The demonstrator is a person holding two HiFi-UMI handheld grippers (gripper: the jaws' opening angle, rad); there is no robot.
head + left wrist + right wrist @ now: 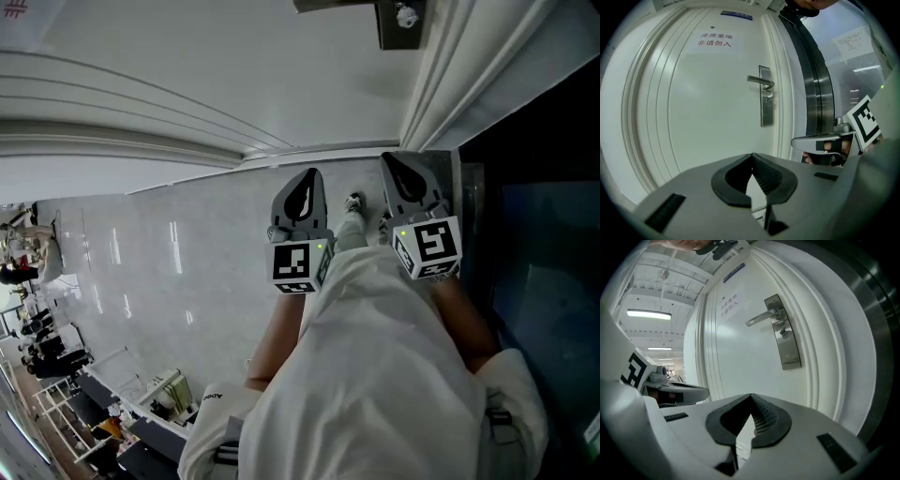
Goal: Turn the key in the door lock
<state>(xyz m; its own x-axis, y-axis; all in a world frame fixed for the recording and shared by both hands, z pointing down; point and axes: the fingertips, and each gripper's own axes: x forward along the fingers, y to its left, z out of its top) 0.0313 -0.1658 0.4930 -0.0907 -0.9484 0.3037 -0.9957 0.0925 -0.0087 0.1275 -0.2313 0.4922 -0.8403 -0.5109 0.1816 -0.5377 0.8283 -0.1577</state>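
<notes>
Head view shows left tool [306, 180] and right tool [401, 169] side by side, jaws closed on nothing, short of the white door [717, 103]; floor [159, 253] stretches away at left.

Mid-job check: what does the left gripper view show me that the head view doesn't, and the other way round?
Left gripper view only: the lever handle and lock plate on the white door, a red-lettered sign above them, and the left gripper with its jaws together and nothing between them. Head view only: the shiny floor, the person's shoe, their light clothing, and the left gripper's marker cube. Both: the door and both grippers, including the right gripper, neither touching the door.
</notes>
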